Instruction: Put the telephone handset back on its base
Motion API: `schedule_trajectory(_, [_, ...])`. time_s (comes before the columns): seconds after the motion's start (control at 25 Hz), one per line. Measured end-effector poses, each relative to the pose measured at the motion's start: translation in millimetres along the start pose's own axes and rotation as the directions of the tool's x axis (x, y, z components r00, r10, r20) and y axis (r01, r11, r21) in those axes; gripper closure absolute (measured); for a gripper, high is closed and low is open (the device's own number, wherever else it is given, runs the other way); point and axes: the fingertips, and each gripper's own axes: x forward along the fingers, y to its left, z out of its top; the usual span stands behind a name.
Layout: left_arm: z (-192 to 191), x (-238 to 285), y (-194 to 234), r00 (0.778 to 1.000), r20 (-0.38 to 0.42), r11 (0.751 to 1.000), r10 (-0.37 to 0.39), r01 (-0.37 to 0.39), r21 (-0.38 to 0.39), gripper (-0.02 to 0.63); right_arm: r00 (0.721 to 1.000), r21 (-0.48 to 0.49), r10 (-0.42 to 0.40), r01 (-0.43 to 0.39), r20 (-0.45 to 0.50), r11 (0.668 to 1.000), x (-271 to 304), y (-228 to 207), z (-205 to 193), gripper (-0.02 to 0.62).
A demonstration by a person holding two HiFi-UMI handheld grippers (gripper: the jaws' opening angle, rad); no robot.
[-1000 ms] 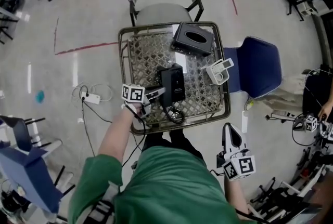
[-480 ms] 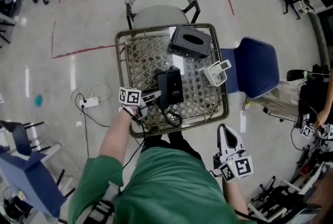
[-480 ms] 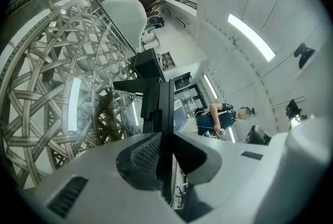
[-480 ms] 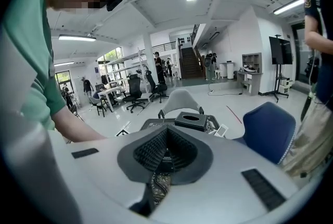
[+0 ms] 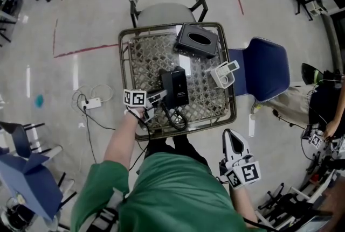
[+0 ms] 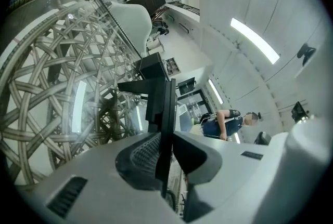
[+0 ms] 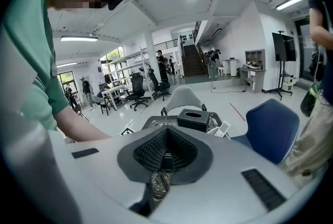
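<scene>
Left gripper (image 5: 157, 98) clamps the black telephone (image 5: 175, 85) by its left edge at mid wicker table (image 5: 127, 58), its cord (image 5: 177, 118) coiled toward the near rim. A tissue box (image 5: 198, 40) sits at the far rim and a white remote (image 5: 223, 74) at the right. Right gripper (image 5: 233, 138), jaws together and empty, hangs off the near-right corner.

Cannot split black telephone (image 5: 175, 87) into its separate parts at left gripper (image 5: 160, 97) jaws: too small in head view. Between those jaws, seen edge-on only, lower end hidden behind pads (image 6: 143, 158). Cannot see near part of wicker table (image 5: 124, 64) past right gripper (image 5: 233, 136) jaws.
</scene>
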Motion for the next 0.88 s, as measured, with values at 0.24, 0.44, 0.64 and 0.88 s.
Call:
schedule_trajectory(0.24, [2,0,7,0.996,-0.008,0.996,0.092,-0.092,0.02,0.511,1.0,0.003,0.013,-0.013,0.009,1.0,2,-6,-2,0.58])
schedule_trajectory(0.44, [3,0,12,0.975,0.015,0.973,0.221,-0.221,0.06,0.474,0.999,0.005,0.033,-0.033,0.029,0.999,2,-14,-1,0.58])
schedule_trajectory(0.64, [19,-25,-11,0.961,0.106,0.961,0.255,-0.264,0.082,0.475,0.996,0.004,0.043,-0.043,0.074,0.999,1,-25,9,0.58])
schedule_trajectory(0.88, [48,-69,-88,0.937,0.21,0.906,0.28,-0.33,0.265,0.476,0.987,0.017,0.035,-0.038,0.157,0.999,-4,-47,34,0.58])
